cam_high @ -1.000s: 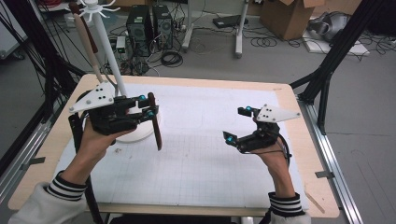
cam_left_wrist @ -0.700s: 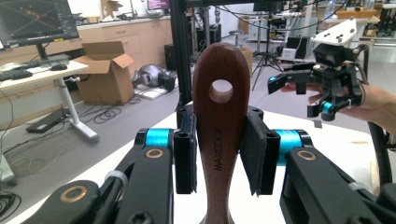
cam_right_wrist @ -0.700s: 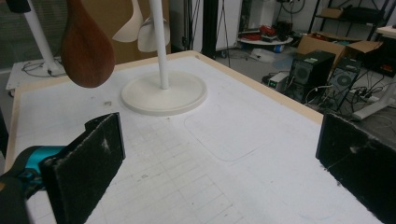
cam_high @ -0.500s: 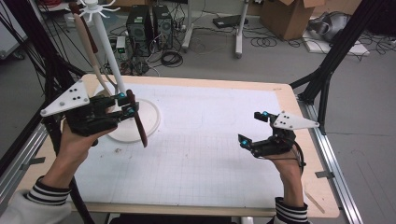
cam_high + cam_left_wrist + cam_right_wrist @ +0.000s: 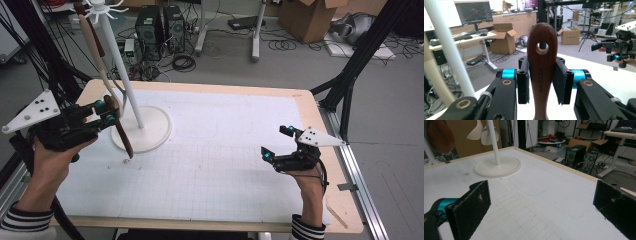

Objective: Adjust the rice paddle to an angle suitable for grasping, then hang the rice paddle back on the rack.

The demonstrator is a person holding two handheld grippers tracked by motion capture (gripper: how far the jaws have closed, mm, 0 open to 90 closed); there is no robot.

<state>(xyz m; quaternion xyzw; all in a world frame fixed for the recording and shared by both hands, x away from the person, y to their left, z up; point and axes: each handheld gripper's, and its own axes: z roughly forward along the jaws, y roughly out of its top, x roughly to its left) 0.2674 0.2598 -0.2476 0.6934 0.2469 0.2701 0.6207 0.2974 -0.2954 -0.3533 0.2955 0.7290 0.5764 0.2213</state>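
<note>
My left gripper is shut on the handle of a dark wooden utensil, at the table's left beside the white stand's round base. In the left gripper view the pads clamp the handle just below its hanging hole, and the handle's end points up. The utensil's lower end slants down to the mat near the base's rim; whether it touches I cannot tell. My right gripper is over the right side of the table, open with nothing between its wide-apart pads.
The stand's white pole rises from the base and has hooks on top. A pale wooden spoon and a dark utensil hang from it. A white gridded mat covers the table. Cables, computers and boxes lie on the floor beyond.
My left hand has carried the dark utensil to the left, from in front of the stand's base to its left side. My right hand has drifted right and a little lower, jaws still open.
</note>
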